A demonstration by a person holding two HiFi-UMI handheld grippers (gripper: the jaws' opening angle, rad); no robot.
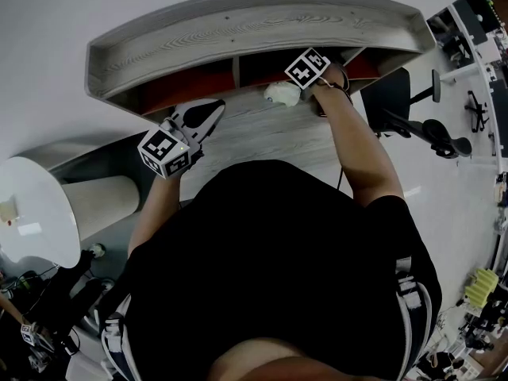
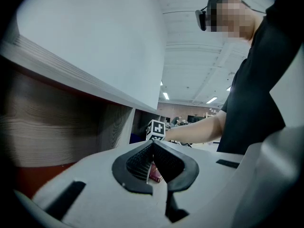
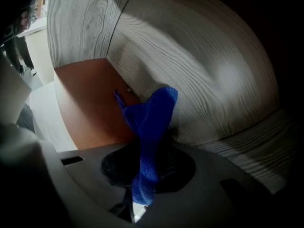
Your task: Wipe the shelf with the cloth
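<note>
White round table (image 1: 32, 213) far left, small pale item (image 1: 8, 210) near its edge. Pale cylinder (image 1: 99, 201) just beside table. Black office chair (image 1: 393, 98) at right, its wheeled base (image 1: 444, 137) on white floor. Ceiling strip lights (image 2: 212, 99) lit, far background. Yellow-green object (image 1: 479, 286) far right, too small to identify.

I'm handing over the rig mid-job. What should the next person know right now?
Left gripper: shut, empty, in front of the shelf.
Right gripper: shut on the blue cloth, inside a compartment, near its wood wall and orange panel.
Done: cloth gripped and brought into the shelf. How much is wiped can't be told.
Left: wipe the compartments.
</note>
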